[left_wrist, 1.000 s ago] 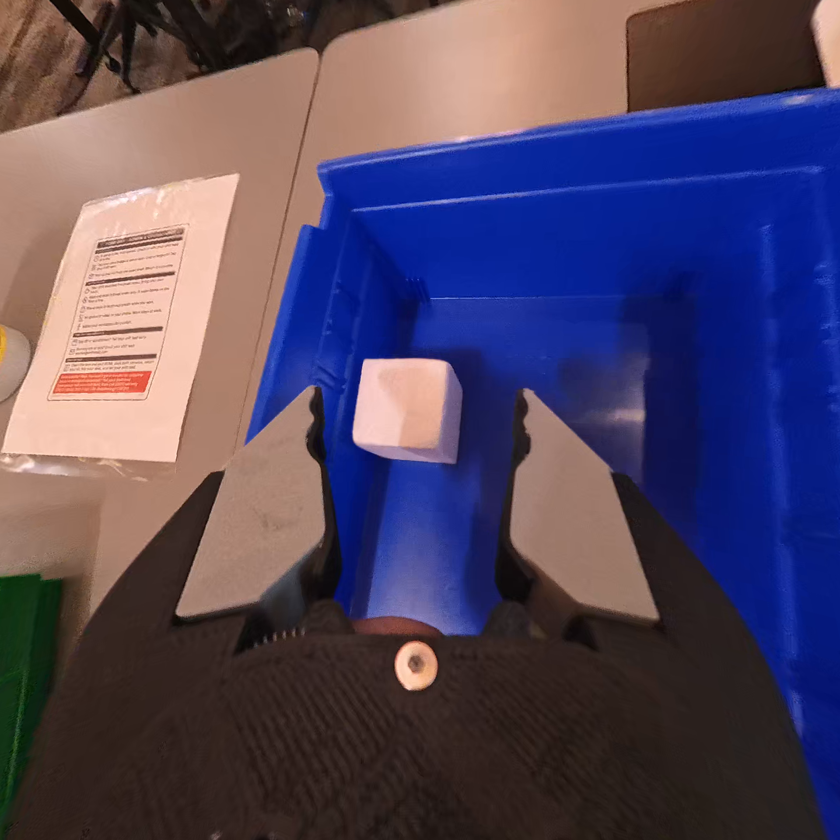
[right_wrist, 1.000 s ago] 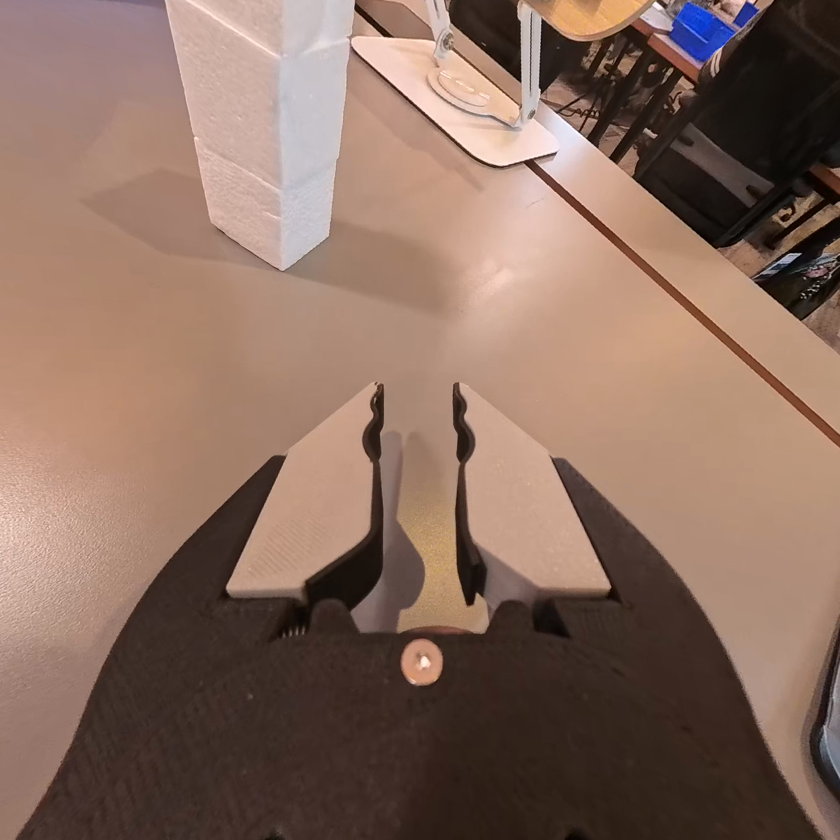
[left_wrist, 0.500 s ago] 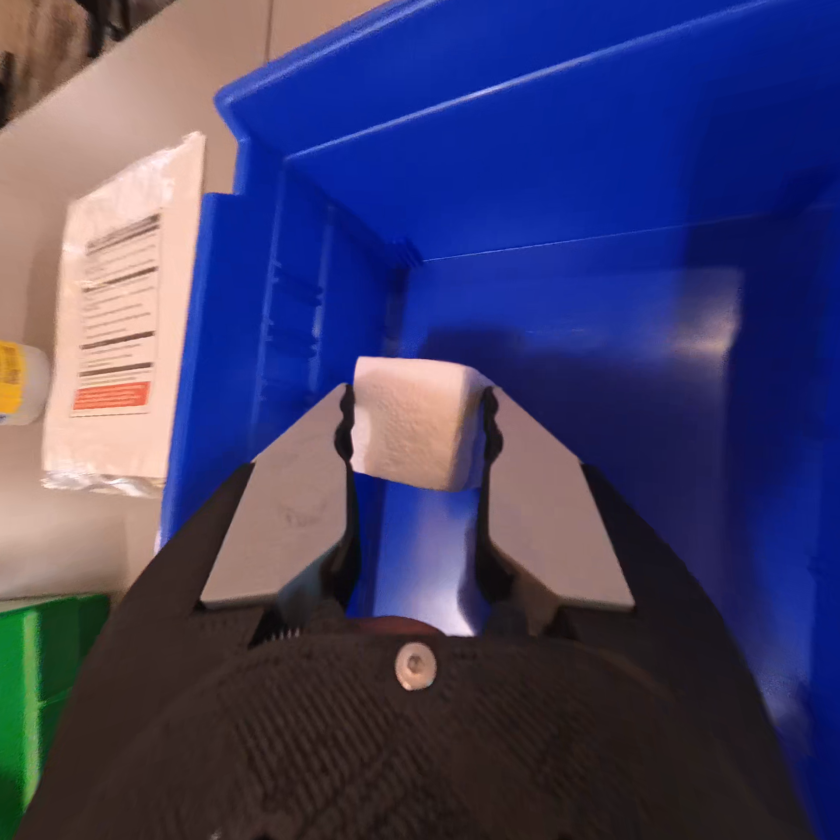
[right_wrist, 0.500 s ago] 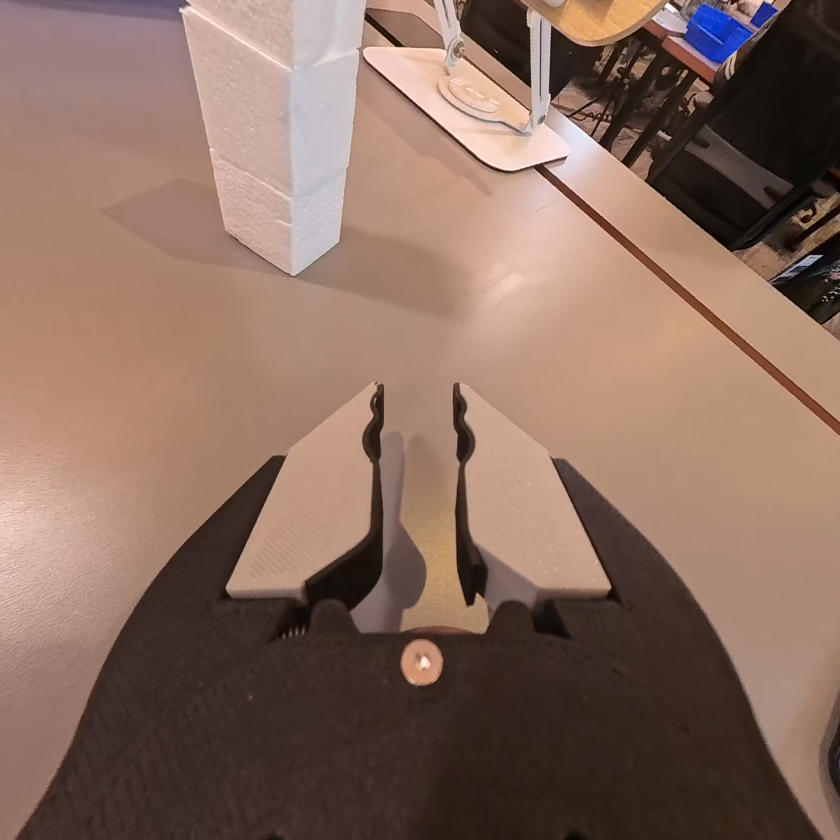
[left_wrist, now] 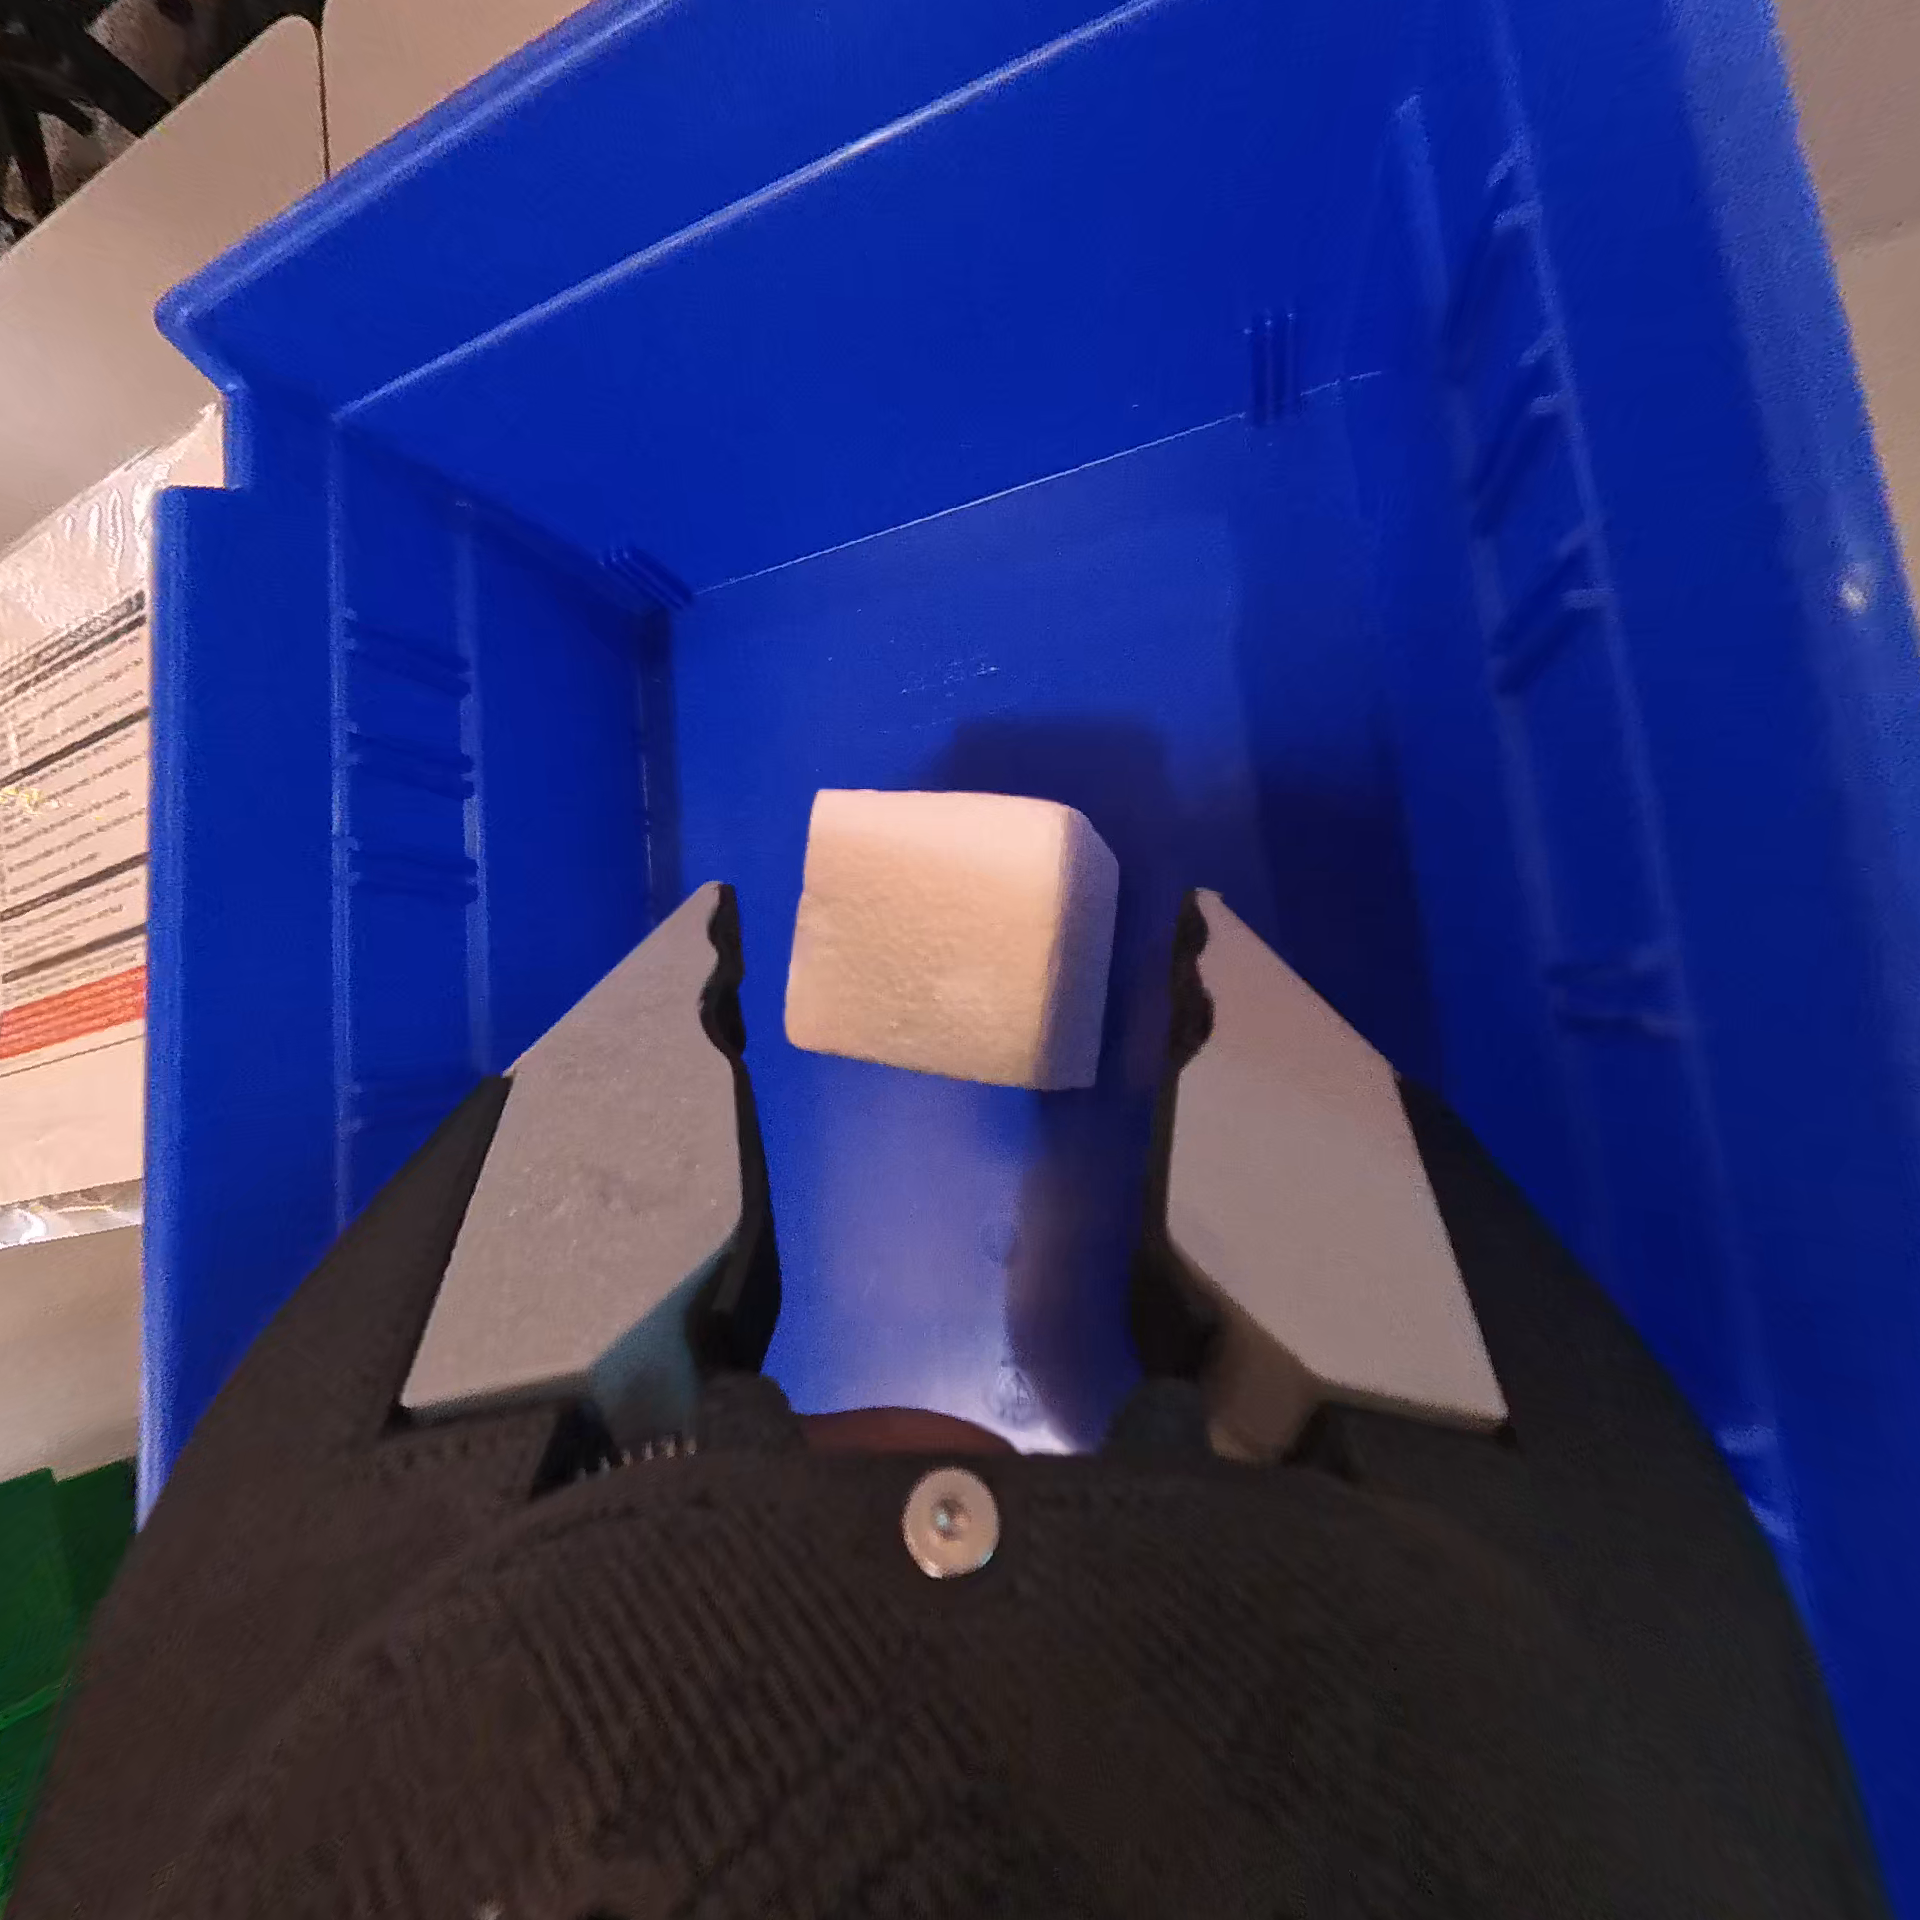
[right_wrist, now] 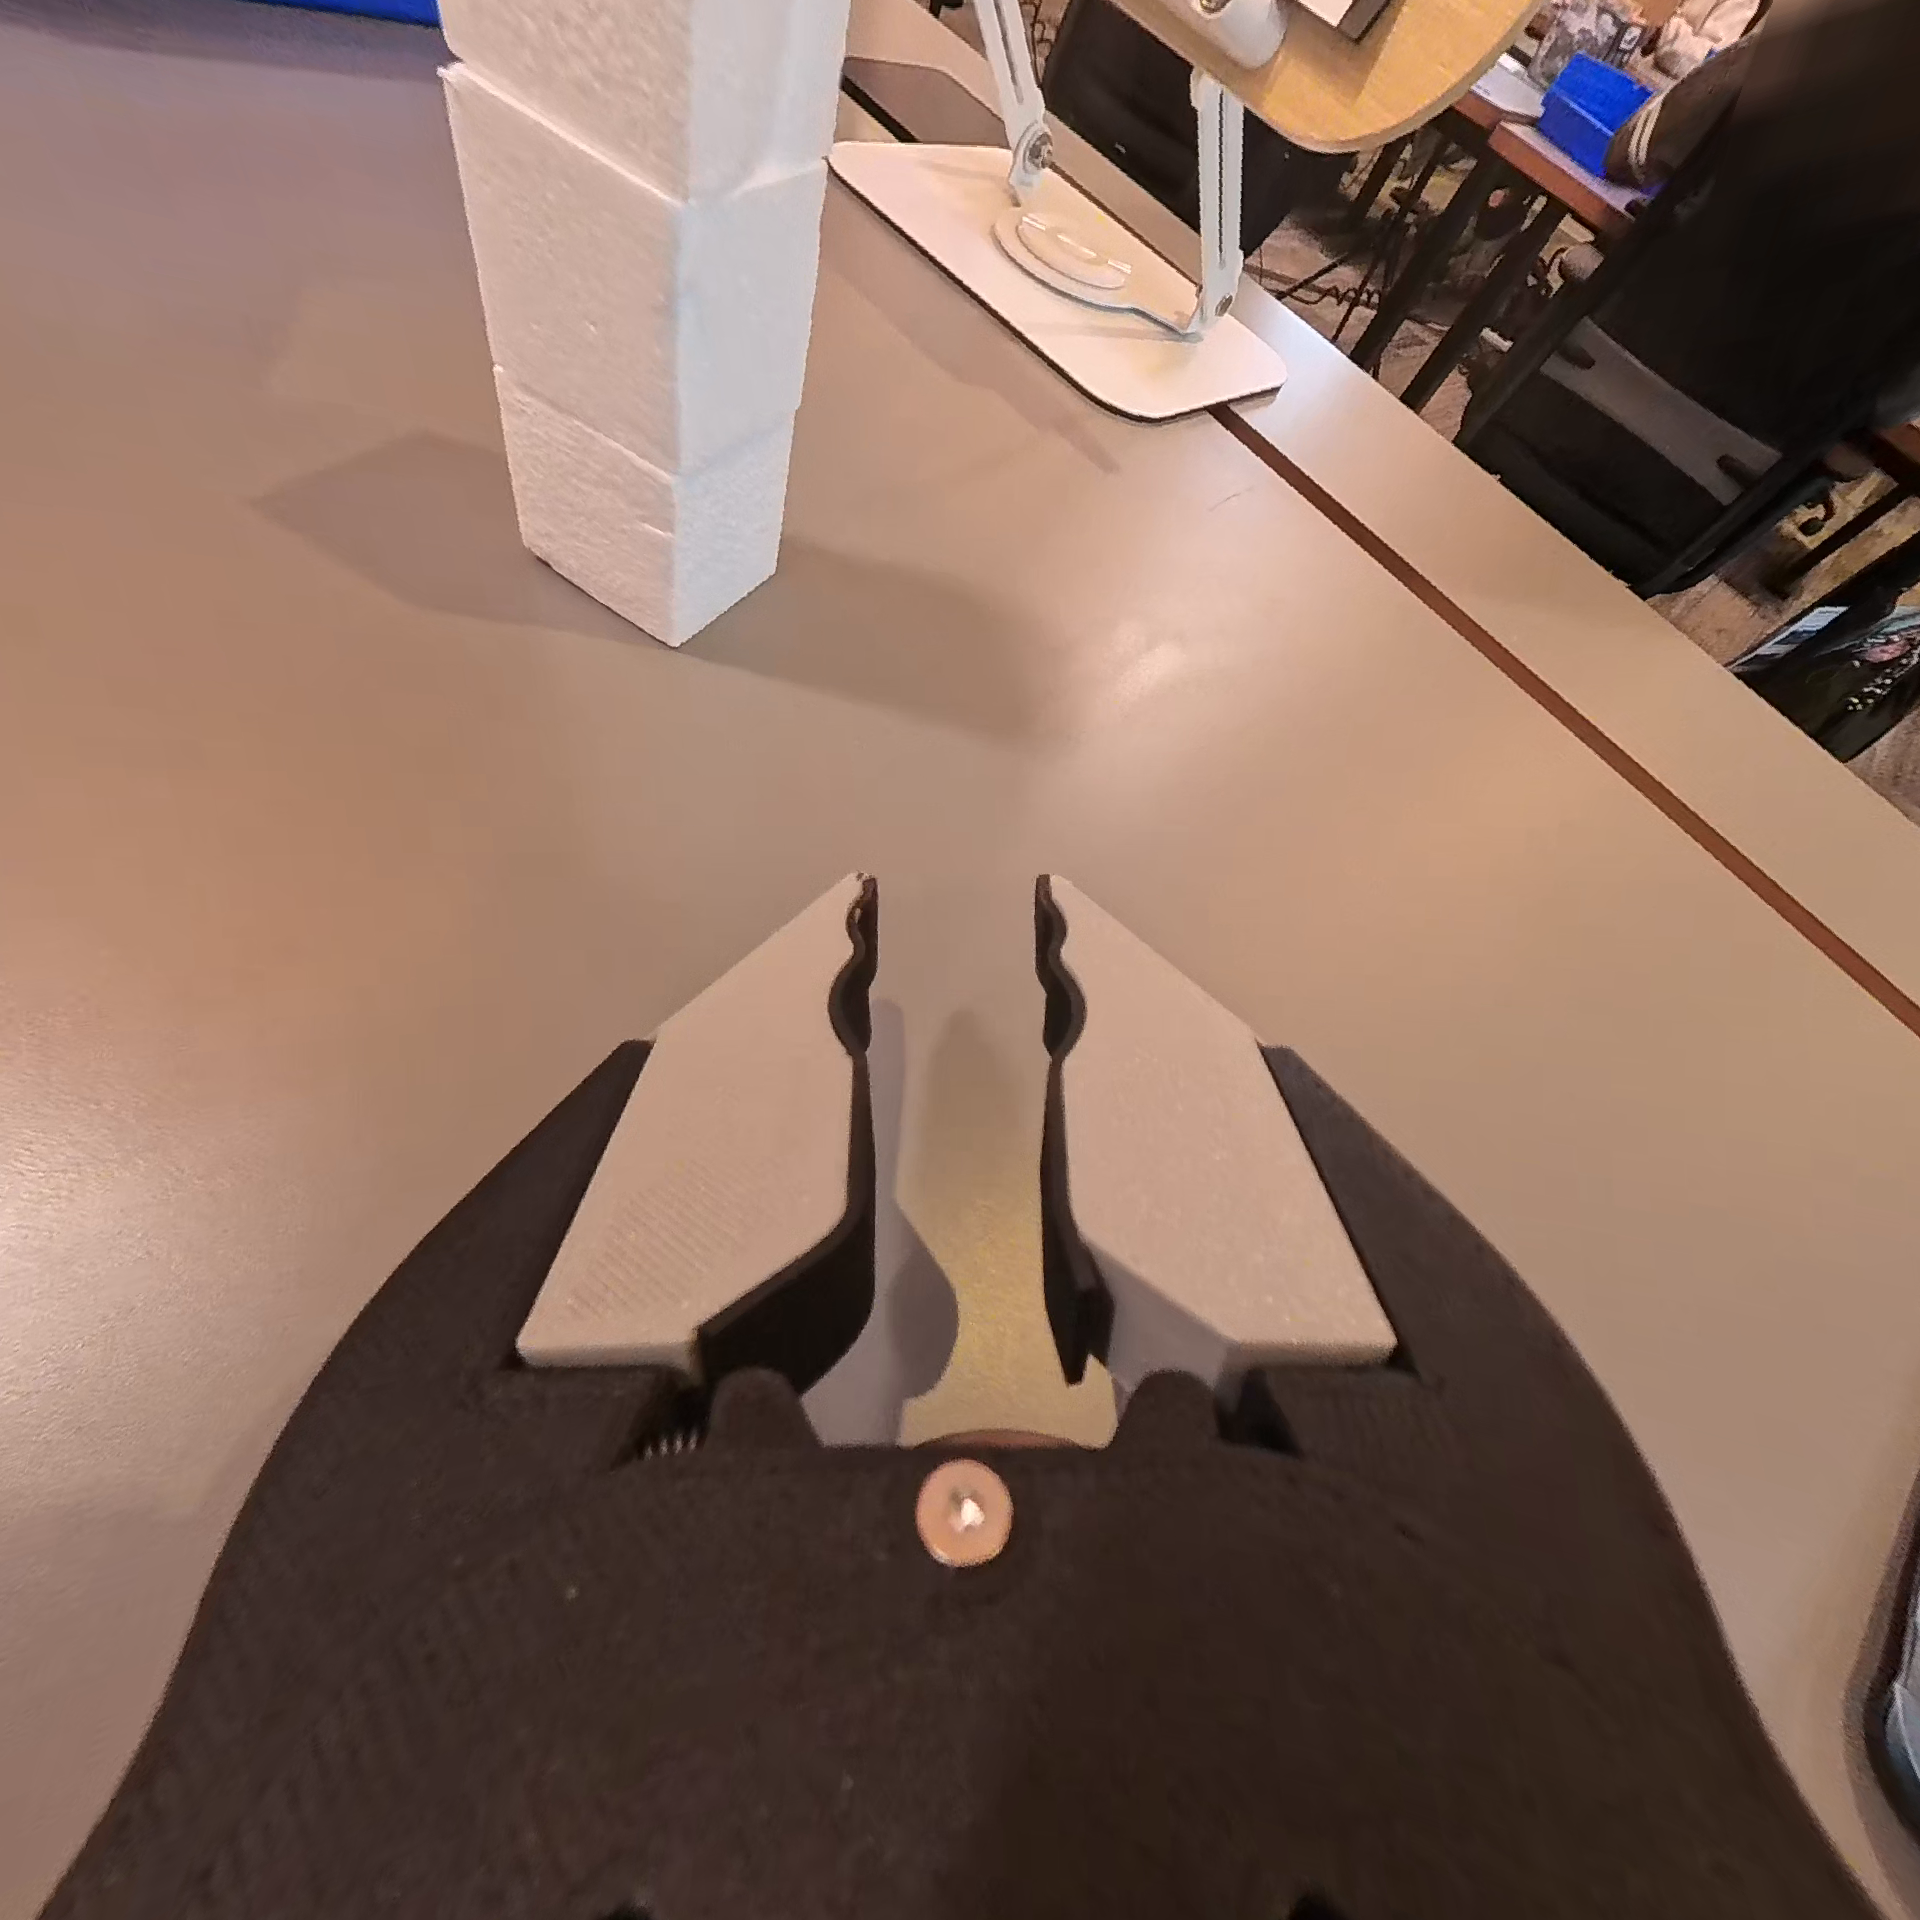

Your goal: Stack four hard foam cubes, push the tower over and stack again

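One white foam cube (left_wrist: 940,951) lies inside the blue bin (left_wrist: 831,343). My left gripper (left_wrist: 956,914) is open and reaches into the bin. Its fingertips stand on either side of the cube with a small gap on each side. In the right wrist view a tower of white foam cubes (right_wrist: 644,343) stands on the tan table (right_wrist: 312,831), far ahead and to the left. Three levels show and the top is cut off by the frame. My right gripper (right_wrist: 951,914) is empty, low over the table, with a narrow gap between its fingers.
A plastic-wrapped printed sheet (left_wrist: 73,831) lies left of the bin, and a green bin (left_wrist: 42,1621) is at the lower left. A white lamp base (right_wrist: 1060,270) stands behind the tower. A dark seam (right_wrist: 1558,686) marks where the neighbouring table begins. The left gripper's tips are roughly 55 centimeters from the right gripper's.
My left gripper reached into the bin and closed around the cube. Its jaws now stand wider, with gaps beside the cube. The right gripper has shifted only slightly.
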`<state>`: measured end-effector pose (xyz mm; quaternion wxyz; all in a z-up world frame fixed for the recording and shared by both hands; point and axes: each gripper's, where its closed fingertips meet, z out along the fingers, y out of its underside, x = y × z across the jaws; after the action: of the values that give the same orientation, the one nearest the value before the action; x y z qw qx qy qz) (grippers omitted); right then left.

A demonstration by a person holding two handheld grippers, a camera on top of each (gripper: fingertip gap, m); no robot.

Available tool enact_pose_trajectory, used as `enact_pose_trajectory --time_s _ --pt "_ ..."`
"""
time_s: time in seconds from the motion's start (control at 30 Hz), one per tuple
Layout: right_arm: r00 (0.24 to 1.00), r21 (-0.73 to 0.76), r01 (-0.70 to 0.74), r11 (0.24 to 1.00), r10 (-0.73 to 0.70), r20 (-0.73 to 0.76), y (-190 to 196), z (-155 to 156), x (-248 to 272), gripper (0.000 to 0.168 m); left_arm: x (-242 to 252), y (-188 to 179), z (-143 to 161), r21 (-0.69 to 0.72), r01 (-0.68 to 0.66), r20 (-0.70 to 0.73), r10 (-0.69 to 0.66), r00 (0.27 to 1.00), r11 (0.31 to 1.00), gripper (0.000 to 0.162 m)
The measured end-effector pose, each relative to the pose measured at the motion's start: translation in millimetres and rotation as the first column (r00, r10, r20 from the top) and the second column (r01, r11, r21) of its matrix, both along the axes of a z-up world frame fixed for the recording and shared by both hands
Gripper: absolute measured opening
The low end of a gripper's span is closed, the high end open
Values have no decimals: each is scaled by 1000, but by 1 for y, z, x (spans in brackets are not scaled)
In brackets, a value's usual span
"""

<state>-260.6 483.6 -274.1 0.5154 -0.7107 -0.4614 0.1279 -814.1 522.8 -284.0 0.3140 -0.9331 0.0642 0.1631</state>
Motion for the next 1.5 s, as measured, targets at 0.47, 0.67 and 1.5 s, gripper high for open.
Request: enact_pose_trajectory --time_s 0.47,0.67,1.5 --pt "1000 -11 2 1000 -2 -6 1 -1 1 26 -3 -1 25 97 -45 138 31 990 994 64" --pt "1000 -17 1 1000 -1 4 2 -4 0 26 114 -22 157 435 168 130 -246 961 885 64" --pt "999 -23 33 999 -33 4 12 -5 11 25 435 -23 179 330 834 150 -897 416 442 63"
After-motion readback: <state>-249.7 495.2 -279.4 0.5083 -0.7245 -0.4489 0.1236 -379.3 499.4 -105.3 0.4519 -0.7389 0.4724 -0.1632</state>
